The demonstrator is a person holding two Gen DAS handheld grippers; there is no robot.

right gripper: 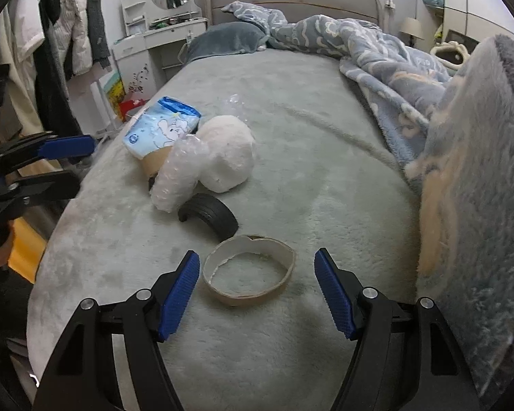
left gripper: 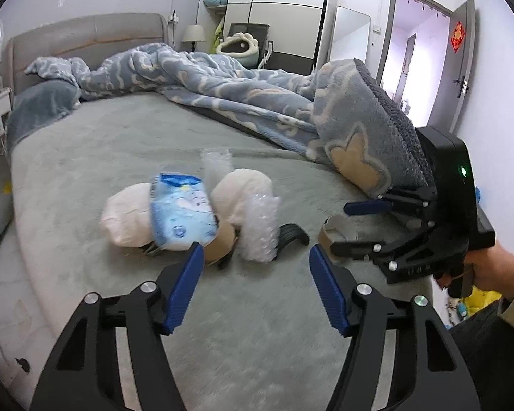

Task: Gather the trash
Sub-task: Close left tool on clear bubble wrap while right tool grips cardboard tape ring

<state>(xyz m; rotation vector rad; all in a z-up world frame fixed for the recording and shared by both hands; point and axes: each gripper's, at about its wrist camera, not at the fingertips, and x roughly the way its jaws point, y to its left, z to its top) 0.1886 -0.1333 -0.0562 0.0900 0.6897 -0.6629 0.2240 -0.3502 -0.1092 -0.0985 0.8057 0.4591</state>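
The right tongs (right gripper: pixel 257 291) stand apart with nothing pinched, their blue pads on either side of a shallow cardboard ring (right gripper: pixel 249 270) that lies flat on the grey-green bed (right gripper: pixel 325 171), open side up, its torn upper rim ragged; the pads do not touch it. The left tongs (left gripper: pixel 256 284) are likewise spread and empty, hovering over the bed just short of the heap of trash. No earlier view is at hand to judge their travel. Just beyond the ring lies a curved black ribbed piece (right gripper: pixel 209 214), arched like part of a tyre. Behind it sits a wad of bubble wrap (right gripper: pixel 180 174), leaning against a white crumpled bundle (right gripper: pixel 228 154), with a brown cardboard tube (right gripper: pixel 156 161) poking out below. A light blue packet (right gripper: pixel 161 126) with a cartoon animal and a round logo rests on the tube, its long axis running away toward the far left; its lettering is too blurred to read. A blue cloud-patterned blanket (right gripper: pixel 377 54) is rumpled along the bed's right side.
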